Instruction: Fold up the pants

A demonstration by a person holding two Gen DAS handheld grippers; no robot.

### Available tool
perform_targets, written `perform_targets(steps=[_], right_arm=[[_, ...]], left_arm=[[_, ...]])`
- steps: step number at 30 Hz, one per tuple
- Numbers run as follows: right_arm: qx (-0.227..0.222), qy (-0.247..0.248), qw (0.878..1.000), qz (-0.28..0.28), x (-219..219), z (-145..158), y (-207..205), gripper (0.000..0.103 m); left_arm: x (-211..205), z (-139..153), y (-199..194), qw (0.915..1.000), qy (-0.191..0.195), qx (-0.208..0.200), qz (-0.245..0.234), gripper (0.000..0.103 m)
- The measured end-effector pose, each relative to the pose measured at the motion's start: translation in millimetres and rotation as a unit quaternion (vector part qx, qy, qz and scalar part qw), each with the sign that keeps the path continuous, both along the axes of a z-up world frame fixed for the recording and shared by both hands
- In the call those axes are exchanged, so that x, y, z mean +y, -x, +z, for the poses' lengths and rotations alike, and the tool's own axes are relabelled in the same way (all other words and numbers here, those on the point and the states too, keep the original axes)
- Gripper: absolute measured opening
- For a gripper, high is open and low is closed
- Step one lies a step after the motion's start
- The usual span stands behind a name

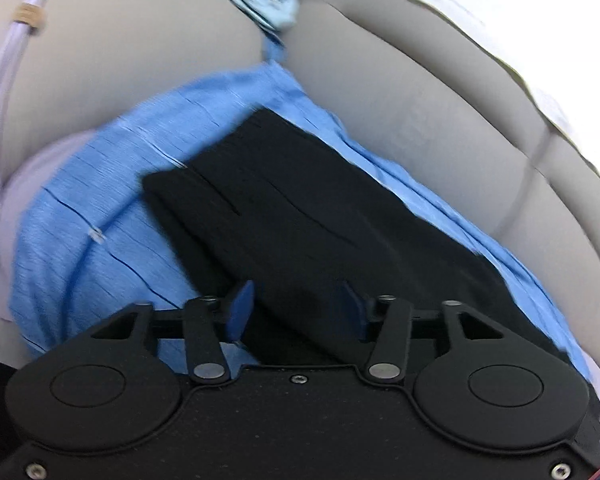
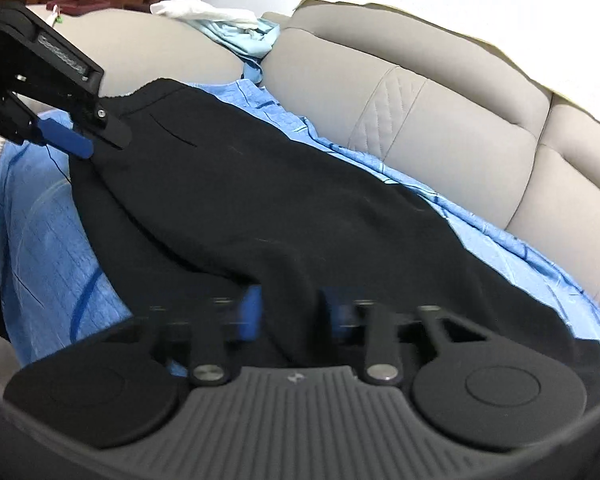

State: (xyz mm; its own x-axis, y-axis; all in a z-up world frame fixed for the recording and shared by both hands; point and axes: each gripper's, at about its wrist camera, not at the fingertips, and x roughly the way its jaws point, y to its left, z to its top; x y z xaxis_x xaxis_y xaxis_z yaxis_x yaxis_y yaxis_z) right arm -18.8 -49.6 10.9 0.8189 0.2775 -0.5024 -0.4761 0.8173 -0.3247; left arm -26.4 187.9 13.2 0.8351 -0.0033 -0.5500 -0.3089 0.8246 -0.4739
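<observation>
Black fabric pants (image 2: 260,200) lie spread over a blue textured cloth (image 2: 40,240) on the grey cushioned sofa (image 2: 440,128). At their left end, the left hand-held gripper (image 2: 90,142) stands partly open, cloth between its blue pads. Right hand-held gripper (image 2: 292,312) is narrow, pinching a raised fold.

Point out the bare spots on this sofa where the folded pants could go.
Bare room: the grey backrest cushions right of the blue sheet, though they slope. Also the rounded grey cushion beyond the sheet's far edge. Crowded: the sheet's middle, covered by the black pants, and the gap between cushions, stuffed with light blue cloth and a white cloth.
</observation>
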Motion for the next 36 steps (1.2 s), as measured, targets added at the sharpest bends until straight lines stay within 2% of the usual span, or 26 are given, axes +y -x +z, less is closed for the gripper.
perform_targets(steps=[3,6,8,9,10,12,17,19,20,21,22,25,27,30,32,35,36], right_arm=[[-0.020,-0.003,1.000,0.005,5,1,8,0.012],[-0.020,-0.011,1.000,0.013,5,3,15,0.010],[-0.017,-0.012,1.000,0.016,4,3,19,0.008],[-0.015,-0.012,1.000,0.018,5,3,20,0.007],[-0.013,-0.012,1.000,0.019,4,3,23,0.007],[-0.010,-0.015,1.000,0.025,4,4,29,0.006],[-0.002,-0.007,0.999,0.050,10,3,41,0.007],[0.012,0.004,0.998,0.057,14,-3,40,0.010],[0.021,0.007,0.998,0.060,15,-6,39,0.016],[0.023,0.010,0.998,0.060,17,-8,39,0.024],[0.016,0.009,0.998,0.059,17,-9,40,0.037],[0.019,0.004,0.998,0.066,14,-6,37,0.049],[0.032,-0.017,0.997,0.070,6,-1,34,0.061],[0.050,-0.057,0.995,0.069,-9,11,26,0.068],[0.045,-0.077,0.994,0.059,-19,22,19,0.073],[0.020,-0.100,0.994,0.034,-34,37,6,0.086],[0.014,-0.107,0.994,0.025,-38,41,-1,0.090]], left_arm=[[11,-5,-7,0.9991,0.003,-0.007,0.041,0.061],[25,-12,-20,0.9975,0.033,-0.007,0.062,0.059],[29,-13,-24,0.9955,0.044,-0.011,0.083,0.044],[29,-12,-25,0.9942,0.038,-0.007,0.100,0.017],[29,-12,-26,0.9932,0.027,-0.004,0.113,0.011],[29,-8,-20,0.9918,0.016,-0.018,0.125,0.010],[17,9,-6,0.9879,-0.067,-0.031,0.137,0.009],[15,9,-5,0.9866,-0.084,-0.020,0.138,0.010],[15,6,-7,0.9865,-0.089,-0.009,0.137,0.010],[16,3,-9,0.9867,-0.090,0.005,0.135,0.011],[17,0,-12,0.9867,-0.090,0.015,0.134,0.012],[18,-4,-13,0.9856,-0.098,0.029,0.135,0.022],[18,-3,-11,0.9838,-0.107,0.035,0.140,0.028],[24,-1,-6,0.9846,-0.094,0.035,0.144,0.033],[27,3,-1,0.9852,-0.085,0.026,0.146,0.035],[29,12,7,0.9850,-0.085,0.004,0.150,0.058],[30,13,8,0.9856,-0.080,-0.003,0.149,0.070]])
